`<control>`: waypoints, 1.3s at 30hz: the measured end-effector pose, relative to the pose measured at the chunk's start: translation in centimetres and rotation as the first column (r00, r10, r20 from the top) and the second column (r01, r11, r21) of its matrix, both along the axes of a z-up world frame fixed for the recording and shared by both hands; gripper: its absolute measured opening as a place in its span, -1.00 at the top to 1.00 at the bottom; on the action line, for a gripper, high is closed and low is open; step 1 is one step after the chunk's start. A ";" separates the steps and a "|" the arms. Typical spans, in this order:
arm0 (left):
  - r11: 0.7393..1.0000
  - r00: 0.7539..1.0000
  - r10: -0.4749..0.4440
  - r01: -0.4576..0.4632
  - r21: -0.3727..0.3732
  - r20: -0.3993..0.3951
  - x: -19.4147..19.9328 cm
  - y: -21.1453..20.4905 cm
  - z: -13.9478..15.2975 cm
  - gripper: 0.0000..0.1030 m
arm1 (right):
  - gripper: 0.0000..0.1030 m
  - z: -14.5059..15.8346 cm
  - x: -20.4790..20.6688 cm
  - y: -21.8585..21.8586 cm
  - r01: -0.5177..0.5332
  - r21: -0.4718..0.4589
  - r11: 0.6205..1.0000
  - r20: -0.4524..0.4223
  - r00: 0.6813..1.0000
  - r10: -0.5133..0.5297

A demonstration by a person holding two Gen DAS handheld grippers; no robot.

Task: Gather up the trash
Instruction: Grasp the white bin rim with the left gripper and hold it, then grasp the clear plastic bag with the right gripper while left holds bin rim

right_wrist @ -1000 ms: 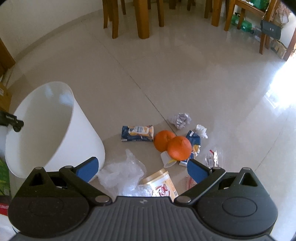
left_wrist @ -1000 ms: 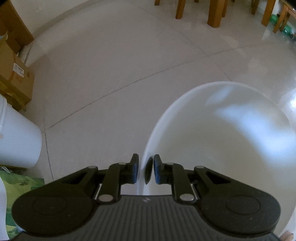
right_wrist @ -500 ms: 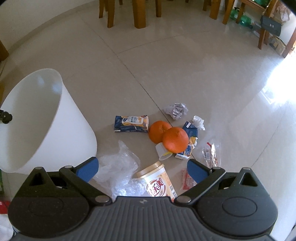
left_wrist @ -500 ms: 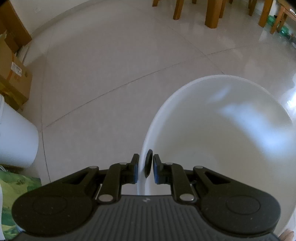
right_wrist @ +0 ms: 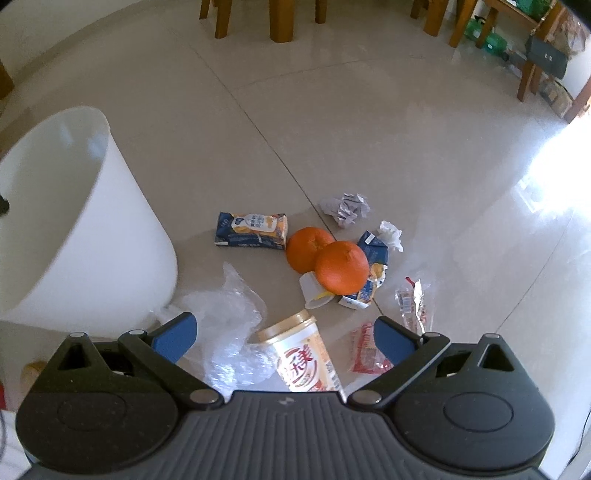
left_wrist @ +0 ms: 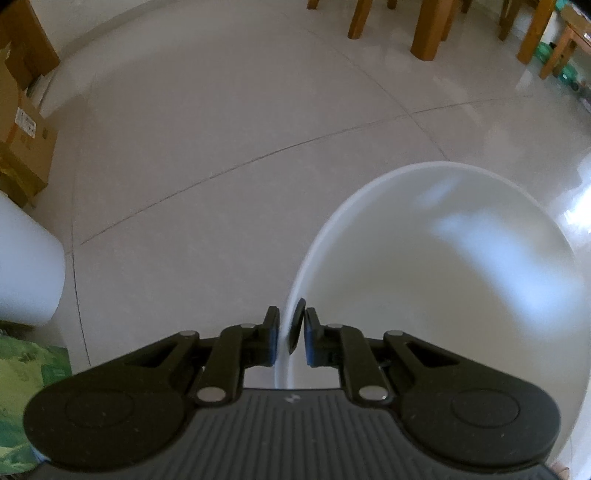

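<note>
My left gripper [left_wrist: 290,334] is shut on the rim of a white plastic bin [left_wrist: 443,280], which stands tilted on the floor, also seen as the bin [right_wrist: 66,229] at the left of the right wrist view. My right gripper [right_wrist: 283,334] hangs open above a heap of trash: a paper drink cup [right_wrist: 303,358] lying on its side, a clear plastic bag [right_wrist: 229,317], two oranges [right_wrist: 332,260], a blue snack packet [right_wrist: 253,230], a blue carton [right_wrist: 373,266], crumpled paper [right_wrist: 347,208], a small white cup [right_wrist: 314,291] and red wrappers [right_wrist: 367,350].
Wooden chair and table legs [right_wrist: 280,18] stand at the back of the tiled floor. Cardboard boxes [left_wrist: 22,125] and a white bucket [left_wrist: 26,269] sit at the left of the left wrist view. A green bag [left_wrist: 22,402] lies at the lower left.
The right gripper has moved forward and down over the trash, so the cup now lies between its open fingers. The bin, held by the left gripper, has shifted left and tilted a little more.
</note>
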State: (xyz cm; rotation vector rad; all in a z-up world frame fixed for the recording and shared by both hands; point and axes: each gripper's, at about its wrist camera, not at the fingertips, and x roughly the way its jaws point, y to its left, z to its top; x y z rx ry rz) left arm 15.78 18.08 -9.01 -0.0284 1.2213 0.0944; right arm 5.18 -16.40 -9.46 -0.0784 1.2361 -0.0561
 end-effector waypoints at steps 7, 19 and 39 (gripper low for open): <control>1.000 1.000 0.010 -0.010 -0.018 0.002 0.0 0.5 0.0 0.77 | -1.00 -4.0 -0.3 0.4 -0.106 0.044 0.993 -0.025 0.994 0.107; 0.999 1.000 0.026 -0.026 -0.027 -0.002 0.0 0.2 -0.2 0.76 | -1.00 -12.7 3.2 3.4 -0.308 0.110 0.945 -0.075 0.945 0.317; 0.999 1.000 0.031 -0.031 -0.025 -0.004 0.0 0.2 -0.1 0.76 | 0.50 -17.8 6.1 4.1 -0.350 0.238 0.906 -0.222 0.889 0.401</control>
